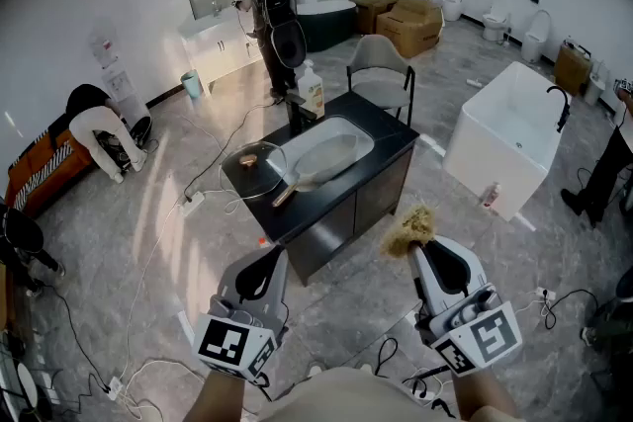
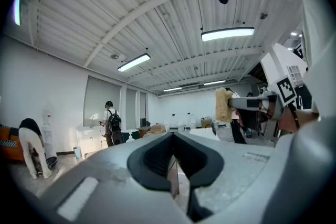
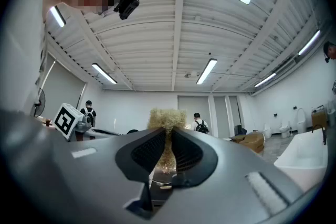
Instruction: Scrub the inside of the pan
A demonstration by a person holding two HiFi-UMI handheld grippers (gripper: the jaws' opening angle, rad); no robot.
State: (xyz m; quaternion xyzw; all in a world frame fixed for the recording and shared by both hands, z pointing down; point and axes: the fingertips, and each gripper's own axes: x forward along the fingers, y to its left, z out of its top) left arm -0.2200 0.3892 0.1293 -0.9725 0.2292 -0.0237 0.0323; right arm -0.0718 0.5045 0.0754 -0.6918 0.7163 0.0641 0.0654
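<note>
Head view | left gripper (image 1: 265, 260) closed, empty | right gripper (image 1: 423, 247) clamps scrubber (image 1: 409, 226) | pan (image 1: 254, 159) on counter (image 1: 388, 139) beside sink (image 1: 332, 151)

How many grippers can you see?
2. The left gripper is at bottom left, shut and empty; the right gripper at bottom right holds a scrubber. None seem hidden.

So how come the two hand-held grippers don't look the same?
The left hand-held gripper holds nothing; the right hand-held gripper pinches a fuzzy tan scrubber. The left one's jaws touch each other, while the right one's press on the scrubber between them. Both are grey and black, and both are held well short of the pan on the counter.
</note>
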